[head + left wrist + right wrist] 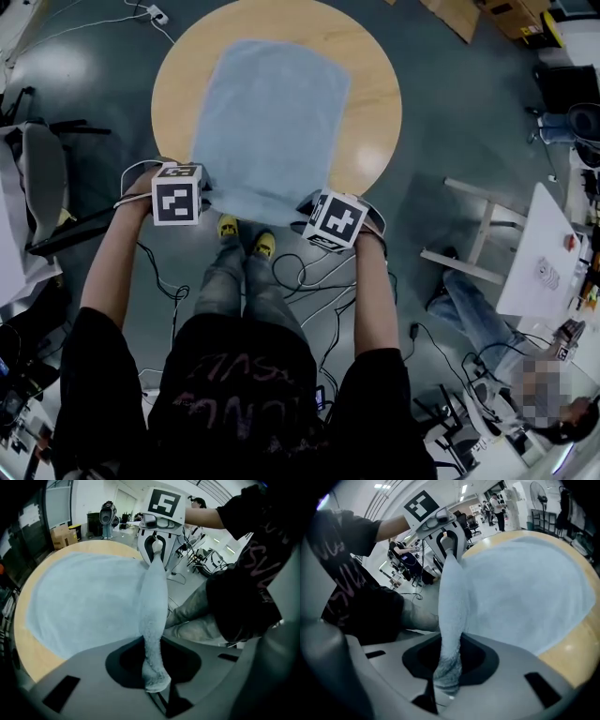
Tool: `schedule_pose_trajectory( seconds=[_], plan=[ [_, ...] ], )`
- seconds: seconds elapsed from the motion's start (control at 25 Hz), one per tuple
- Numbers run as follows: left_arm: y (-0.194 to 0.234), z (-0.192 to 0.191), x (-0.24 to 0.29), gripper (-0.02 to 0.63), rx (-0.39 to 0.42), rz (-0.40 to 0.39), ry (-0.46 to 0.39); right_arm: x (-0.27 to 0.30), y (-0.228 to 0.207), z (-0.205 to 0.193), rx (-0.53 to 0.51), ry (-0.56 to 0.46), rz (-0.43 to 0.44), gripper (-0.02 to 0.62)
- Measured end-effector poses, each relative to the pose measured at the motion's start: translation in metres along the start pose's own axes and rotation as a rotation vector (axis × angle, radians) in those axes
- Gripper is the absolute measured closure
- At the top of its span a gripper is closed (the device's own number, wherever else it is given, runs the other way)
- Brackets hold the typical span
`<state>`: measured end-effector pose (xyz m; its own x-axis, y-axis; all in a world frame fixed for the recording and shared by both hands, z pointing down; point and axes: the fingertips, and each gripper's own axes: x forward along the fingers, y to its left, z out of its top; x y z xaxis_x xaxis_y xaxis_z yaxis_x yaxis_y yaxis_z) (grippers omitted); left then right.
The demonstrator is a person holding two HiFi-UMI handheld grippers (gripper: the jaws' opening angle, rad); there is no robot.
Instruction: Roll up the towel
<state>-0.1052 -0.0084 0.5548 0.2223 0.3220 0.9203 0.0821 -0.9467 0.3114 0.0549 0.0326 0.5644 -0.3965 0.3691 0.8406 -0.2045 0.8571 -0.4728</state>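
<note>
A pale blue towel lies spread on the round wooden table, its near edge hanging over the rim towards me. My left gripper is shut on the towel's near left corner, and in the left gripper view the cloth is pinched into a ridge between the jaws. My right gripper is shut on the near right corner, where the towel bunches between its jaws. The near edge runs taut from one gripper to the other, lifted off the table. Each gripper view shows the opposite gripper at the far end of the ridge.
Cables trail over the floor by my feet. A pale wooden frame and a white table stand at the right, with a seated person beside them. A chair is at the left, cardboard boxes at the top right.
</note>
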Motion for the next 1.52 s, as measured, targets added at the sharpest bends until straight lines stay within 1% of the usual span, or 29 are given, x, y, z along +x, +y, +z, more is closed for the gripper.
schedule_pose_trajectory(
  seconds=[0.08,0.16,0.2,0.28,0.32,0.36,0.48,0.6,0.8,0.96,1.04,1.12,1.2,1.32,1.44,1.52],
  plan=[
    [0.016,0.002,0.000,0.517,0.015,0.073,0.000,-0.002,-0.013,0.003,-0.004,-0.004,-0.058,0.508],
    [0.032,0.005,-0.002,0.508,0.033,0.148,-0.005,-0.008,-0.029,0.009,-0.049,-0.034,-0.162,0.488],
    [0.038,0.007,-0.004,0.494,0.040,0.182,-0.010,-0.012,-0.036,0.012,-0.080,-0.055,-0.222,0.461],
    [0.049,0.008,-0.009,0.461,0.053,0.255,-0.031,-0.020,-0.050,0.017,-0.136,-0.101,-0.342,0.360],
    [0.054,0.008,-0.012,0.423,0.057,0.295,-0.045,-0.024,-0.055,0.019,-0.155,-0.125,-0.395,0.307],
    [0.058,0.008,-0.015,0.393,0.059,0.334,-0.061,-0.028,-0.059,0.021,-0.168,-0.146,-0.441,0.295],
    [0.065,0.009,-0.028,0.394,0.062,0.432,-0.100,-0.040,-0.063,0.024,-0.190,-0.186,-0.535,0.290],
    [0.062,0.008,-0.037,0.417,0.074,0.486,-0.103,-0.046,-0.057,0.023,-0.204,-0.200,-0.582,0.301],
    [0.041,0.010,-0.049,0.420,0.093,0.523,-0.094,-0.047,-0.036,0.021,-0.220,-0.203,-0.619,0.307],
    [0.020,0.018,-0.045,0.419,0.109,0.546,-0.089,-0.040,-0.020,0.017,-0.241,-0.183,-0.642,0.308],
    [0.013,0.018,-0.037,0.399,0.117,0.560,-0.074,-0.033,-0.015,0.019,-0.243,-0.179,-0.651,0.307],
    [0.012,0.018,-0.030,0.379,0.145,0.604,-0.034,-0.025,-0.012,0.023,-0.251,-0.176,-0.677,0.281],
    [0.017,0.018,-0.025,0.368,0.165,0.661,0.001,-0.020,-0.015,0.027,-0.251,-0.177,-0.722,0.272],
    [0.027,0.016,-0.019,0.364,0.147,0.708,0.012,-0.010,-0.026,0.025,-0.226,-0.161,-0.760,0.279],
    [0.040,0.012,-0.014,0.364,0.139,0.708,0.025,-0.009,-0.043,0.028,-0.211,-0.140,-0.773,0.292],
    [0.049,0.012,-0.011,0.365,0.146,0.691,0.034,-0.009,-0.055,0.029,-0.231,-0.110,-0.779,0.322]
  ],
)
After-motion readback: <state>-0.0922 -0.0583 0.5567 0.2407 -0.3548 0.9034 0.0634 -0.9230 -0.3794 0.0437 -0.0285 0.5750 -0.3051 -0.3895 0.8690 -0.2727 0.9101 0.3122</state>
